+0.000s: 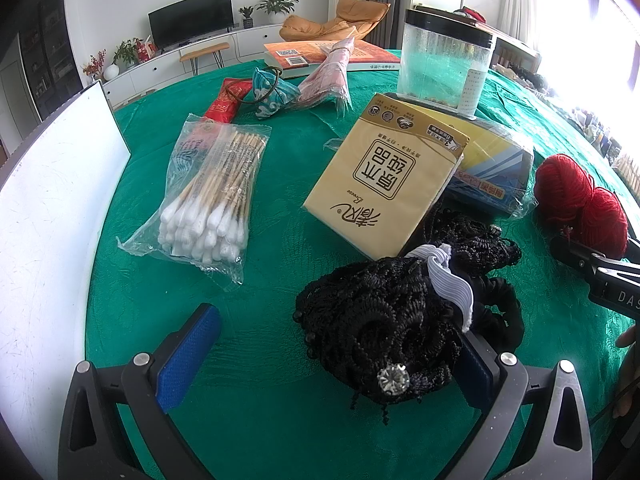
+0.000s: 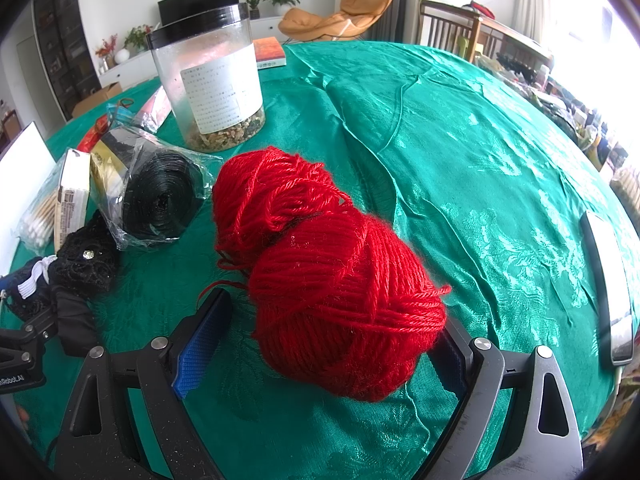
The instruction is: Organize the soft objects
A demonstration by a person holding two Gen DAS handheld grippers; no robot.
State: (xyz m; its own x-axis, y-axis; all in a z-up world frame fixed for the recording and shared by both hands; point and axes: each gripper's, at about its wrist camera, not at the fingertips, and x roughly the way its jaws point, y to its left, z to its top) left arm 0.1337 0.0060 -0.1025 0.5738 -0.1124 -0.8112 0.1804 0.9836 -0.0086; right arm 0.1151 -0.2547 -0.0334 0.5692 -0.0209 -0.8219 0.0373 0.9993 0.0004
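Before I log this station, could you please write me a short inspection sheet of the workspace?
Surface: green tablecloth, wrinkled.
Job's things: red yarn; black lace bundle with white elastic band.
Clutter: cotton swab bag, tissue pack, plastic jar, book.
Grippers: left claw open around the lace; right claw open around the yarn.
Cables: nothing seen.
Surroundings: living room, television, orange chair.

Red yarn — between gripper fingers
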